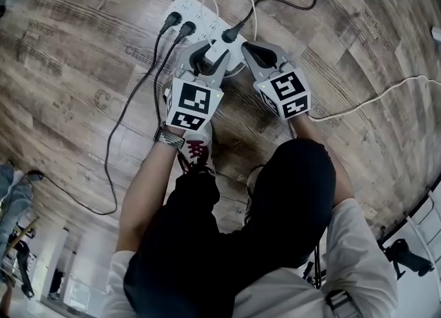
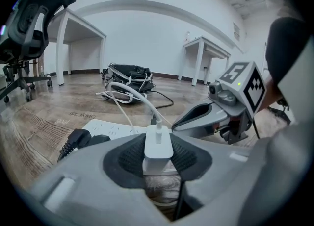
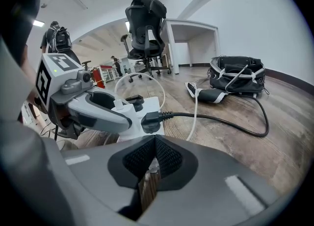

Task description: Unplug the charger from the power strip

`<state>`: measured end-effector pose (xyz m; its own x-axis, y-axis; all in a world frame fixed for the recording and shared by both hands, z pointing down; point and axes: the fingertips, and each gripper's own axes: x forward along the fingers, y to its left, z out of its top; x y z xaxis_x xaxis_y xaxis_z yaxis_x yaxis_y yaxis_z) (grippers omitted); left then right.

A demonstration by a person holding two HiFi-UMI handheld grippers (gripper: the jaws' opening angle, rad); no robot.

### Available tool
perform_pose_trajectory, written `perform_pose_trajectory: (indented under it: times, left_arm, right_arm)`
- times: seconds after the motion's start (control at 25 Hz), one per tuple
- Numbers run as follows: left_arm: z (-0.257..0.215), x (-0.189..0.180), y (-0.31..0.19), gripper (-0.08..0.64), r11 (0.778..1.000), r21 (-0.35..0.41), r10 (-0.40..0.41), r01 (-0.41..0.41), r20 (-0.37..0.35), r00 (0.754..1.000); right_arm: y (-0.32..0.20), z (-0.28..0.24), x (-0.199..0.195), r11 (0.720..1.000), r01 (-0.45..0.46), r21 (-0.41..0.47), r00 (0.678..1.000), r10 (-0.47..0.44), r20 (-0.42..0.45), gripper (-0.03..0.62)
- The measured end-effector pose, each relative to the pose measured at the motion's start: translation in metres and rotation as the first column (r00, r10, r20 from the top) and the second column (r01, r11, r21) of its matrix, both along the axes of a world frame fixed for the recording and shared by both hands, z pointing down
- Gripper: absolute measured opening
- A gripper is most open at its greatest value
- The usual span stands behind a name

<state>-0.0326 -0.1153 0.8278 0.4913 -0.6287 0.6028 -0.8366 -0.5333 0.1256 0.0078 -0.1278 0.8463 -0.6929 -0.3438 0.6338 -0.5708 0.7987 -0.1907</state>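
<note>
Nearest me, my left gripper (image 1: 209, 60) has its jaws partly closed on the small white block-shaped charger (image 2: 158, 144). The dark ribbed pads (image 2: 128, 157) press on both its sides, and it stands upright between them at the near end of the white plastic power strip (image 1: 196, 14). I cannot tell whether its prongs are still seated.

Just to the right, my right gripper (image 3: 153, 146) has its jaws pressed together with nothing between them, only a thin slit showing the brown wooden floor (image 1: 83, 47). Its tips sit right at the strip's near end; I cannot tell whether they touch it.

Beyond the charger, its thin white cable (image 2: 131, 94) arcs up and away. Farther along the strip, one black plug (image 1: 231, 34) sits on the right side and two more black plugs (image 1: 179, 25) on the left.
</note>
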Motion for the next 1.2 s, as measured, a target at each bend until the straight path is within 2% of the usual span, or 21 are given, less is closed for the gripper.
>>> perform_pose_trajectory:
  times: [0.08, 0.28, 0.36, 0.44, 0.64, 0.72, 0.8, 0.92, 1.0, 1.08, 1.2]
  left_arm:
    - [-0.0001, 0.0000, -0.0001, 0.143, 1.000, -0.008, 0.005, -0.005, 0.001, 1.000]
    - [-0.0003, 0.0021, 0.0017, 0.140, 0.999, 0.009, 0.037, -0.038, 0.099, 0.994]
    - [-0.0004, 0.0025, 0.0023, 0.140, 0.999, 0.013, 0.037, -0.038, 0.114, 0.993]
    - [-0.0003, 0.0025, 0.0020, 0.140, 0.999, 0.005, 0.036, -0.037, 0.103, 0.994]
    - [-0.0001, -0.0009, 0.0001, 0.143, 0.998, -0.063, 0.010, -0.012, -0.024, 1.000]
    - [-0.0007, -0.0016, -0.0008, 0.146, 0.998, -0.070, 0.001, -0.005, -0.049, 0.999]
    - [-0.0011, -0.0019, -0.0004, 0.146, 0.998, -0.058, 0.016, -0.018, -0.023, 1.000]
    - [-0.0010, 0.0013, 0.0016, 0.140, 0.998, -0.022, 0.057, -0.055, 0.069, 0.996]
    - [-0.0012, 0.0027, 0.0022, 0.140, 0.998, -0.011, 0.062, -0.061, 0.098, 0.993]
    - [-0.0011, 0.0029, 0.0024, 0.140, 0.998, -0.014, 0.060, -0.059, 0.096, 0.994]
    - [-0.0003, 0.0004, 0.0023, 0.141, 0.998, -0.052, 0.043, -0.041, 0.029, 0.999]
  right_arm:
    - [-0.0001, -0.0001, 0.0004, 1.000, -0.004, 0.007, 1.000, 0.004, 0.000, 0.003]
    - [0.0004, 0.0000, -0.0002, 1.000, -0.007, 0.002, 1.000, 0.007, -0.007, 0.002]
    - [0.0010, -0.0002, -0.0004, 1.000, -0.003, 0.000, 1.000, 0.003, -0.009, 0.002]
    - [0.0006, -0.0003, -0.0003, 1.000, -0.001, 0.001, 1.000, 0.001, -0.009, 0.003]
    - [0.0004, -0.0001, 0.0006, 1.000, -0.015, -0.005, 1.000, 0.015, 0.003, 0.002]
    - [0.0002, -0.0004, 0.0008, 1.000, -0.014, -0.004, 1.000, 0.014, 0.003, 0.002]
    - [0.0002, -0.0006, -0.0004, 1.000, -0.008, -0.002, 1.000, 0.009, 0.002, 0.002]
    - [0.0002, -0.0006, -0.0004, 1.000, -0.006, -0.001, 1.000, 0.006, 0.001, 0.002]
    - [0.0001, -0.0009, 0.0000, 1.000, -0.010, -0.004, 1.000, 0.010, 0.001, 0.002]
    - [0.0001, -0.0010, 0.0000, 1.000, -0.013, -0.007, 1.000, 0.013, 0.003, 0.002]
    - [0.0003, -0.0008, 0.0000, 1.000, -0.017, -0.010, 1.000, 0.017, 0.006, 0.002]
